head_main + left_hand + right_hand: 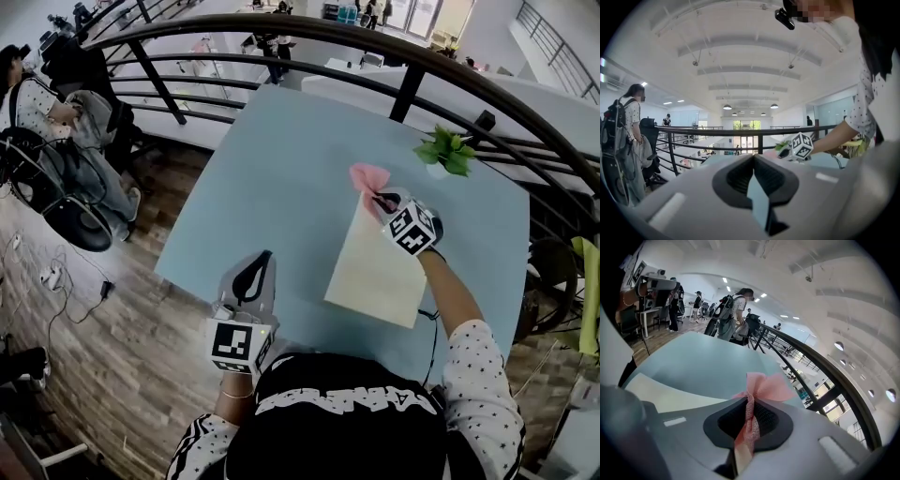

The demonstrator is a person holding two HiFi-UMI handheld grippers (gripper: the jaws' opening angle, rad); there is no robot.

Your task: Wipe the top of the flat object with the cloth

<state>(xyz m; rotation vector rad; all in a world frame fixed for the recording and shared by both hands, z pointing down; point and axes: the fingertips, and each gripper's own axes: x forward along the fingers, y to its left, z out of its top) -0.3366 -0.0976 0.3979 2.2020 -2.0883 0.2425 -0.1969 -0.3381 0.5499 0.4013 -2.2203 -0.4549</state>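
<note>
Head view: the right gripper [382,201] holds the pink cloth [367,177] at the cream flat object's [375,272] far end. Its own view shows the jaws pinching the cloth. The left gripper [255,267] has its jaws together, empty, near the table [281,187] edge.

Pink cloth [367,178], bunched and pinched in the right gripper [380,200], sits at twelve o'clock of the cream flat object [370,277], which lies flat

— Where's the left hand-held gripper [265,257]?
— Held low, close to the body. Its jaws are together with nothing between them, and the left wrist [232,398] is tucked in.
— And the right?
— The right arm [452,292] is stretched forward with the forearm bare. The right hand-held gripper [381,201] is clamped on the bunched pink cloth [367,177].
</note>
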